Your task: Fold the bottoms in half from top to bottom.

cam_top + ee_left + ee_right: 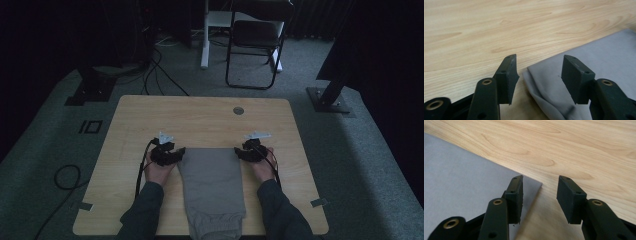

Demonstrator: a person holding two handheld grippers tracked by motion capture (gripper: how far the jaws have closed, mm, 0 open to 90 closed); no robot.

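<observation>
Folding job on the grey shorts (212, 187), judging by the layout. They lie flat on the wooden table (210, 112), centre-near, waistband hanging at the near edge, far end already a straight folded edge about mid-table.

Left gripper (176, 153) sits at the far-left corner of the cloth. In the left gripper view its jaws are spread wide; the cloth corner (534, 75) lies on the table between and below them, a bit rumpled, pads not pressing on it. Nothing pinched.

Right gripper (239, 152) mirrors it at the far-right corner. In the right gripper view the jaws stand apart as well, straddling the corner tip (537, 185): one pad (516, 197) over the cloth, the other over bare wood. No contact that I can see, nothing held.

My read: we're between folds, both corners free with a gripper poised over each. Can't tell whether this is a release or a fresh approach.

If another fold follows, next move needs:
- both grippers lowered so one pad slides under the edge
- close on all layers, not just the top one
- left corner is bunched, so it may grab unevenly
- lift both together, carry toward the near edge, keep the edge straight
</observation>
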